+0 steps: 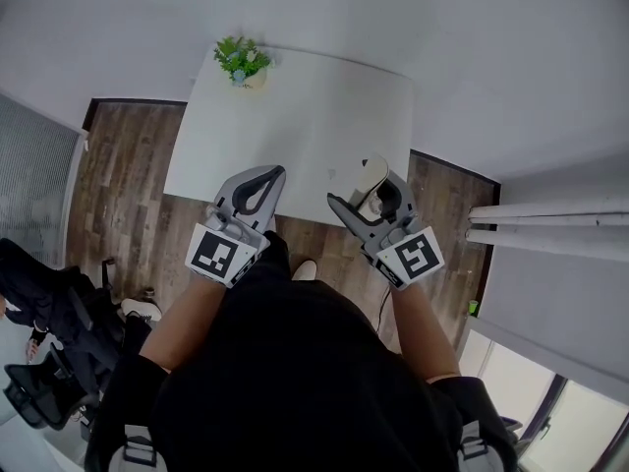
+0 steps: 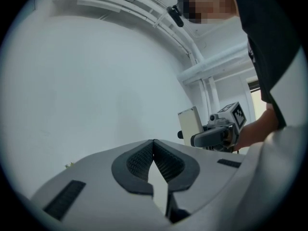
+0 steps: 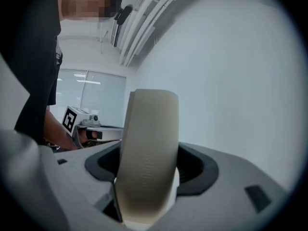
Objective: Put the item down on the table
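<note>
A beige flat item with a rounded end (image 1: 371,176) stands upright between the jaws of my right gripper (image 1: 366,193), which is shut on it. In the right gripper view the item (image 3: 149,143) fills the middle and hides the gap of that gripper (image 3: 148,170). It hangs above the near right edge of the white table (image 1: 295,116). My left gripper (image 1: 276,173) is held at the table's near edge with its jaws meeting at the tips and nothing between them, as its own view shows (image 2: 154,144). From there the right gripper (image 2: 216,134) and the item (image 2: 191,124) appear off to the right.
A small potted green plant (image 1: 242,60) stands at the table's far left corner. Wood floor (image 1: 118,195) lies left and right of the table. White pipes (image 1: 550,222) run along the wall at right. A dark chair with bags (image 1: 49,342) sits at the lower left.
</note>
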Demonstrator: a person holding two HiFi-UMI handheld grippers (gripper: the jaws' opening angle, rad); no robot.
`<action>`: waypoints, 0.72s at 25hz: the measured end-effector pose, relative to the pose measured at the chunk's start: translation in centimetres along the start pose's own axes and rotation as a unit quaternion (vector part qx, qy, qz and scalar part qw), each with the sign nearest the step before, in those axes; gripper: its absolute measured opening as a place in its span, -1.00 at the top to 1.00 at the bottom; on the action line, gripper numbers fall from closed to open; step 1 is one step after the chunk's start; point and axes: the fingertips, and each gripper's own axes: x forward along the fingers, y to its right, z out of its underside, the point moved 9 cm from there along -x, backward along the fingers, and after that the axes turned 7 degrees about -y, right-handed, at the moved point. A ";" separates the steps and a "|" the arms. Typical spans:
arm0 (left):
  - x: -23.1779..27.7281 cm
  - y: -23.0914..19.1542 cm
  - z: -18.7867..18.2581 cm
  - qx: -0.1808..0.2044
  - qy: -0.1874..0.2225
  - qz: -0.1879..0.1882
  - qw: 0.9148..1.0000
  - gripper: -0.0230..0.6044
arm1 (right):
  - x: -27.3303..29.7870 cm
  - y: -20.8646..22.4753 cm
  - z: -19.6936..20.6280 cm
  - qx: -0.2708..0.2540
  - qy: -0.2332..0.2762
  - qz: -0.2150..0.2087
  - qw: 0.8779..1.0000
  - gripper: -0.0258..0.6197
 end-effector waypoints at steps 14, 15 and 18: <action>7.9 -10.6 0.7 0.015 0.018 0.036 0.999 0.95 | 11.5 7.7 -0.1 0.010 -0.039 0.025 0.999 -0.09; 8.4 -11.3 1.0 0.018 0.017 0.038 0.999 0.95 | 12.5 8.1 0.2 0.012 -0.047 0.027 0.998 -0.09; 9.8 -13.0 2.4 0.029 0.004 0.040 0.999 0.95 | 14.9 9.2 1.6 0.018 -0.065 0.023 0.997 -0.09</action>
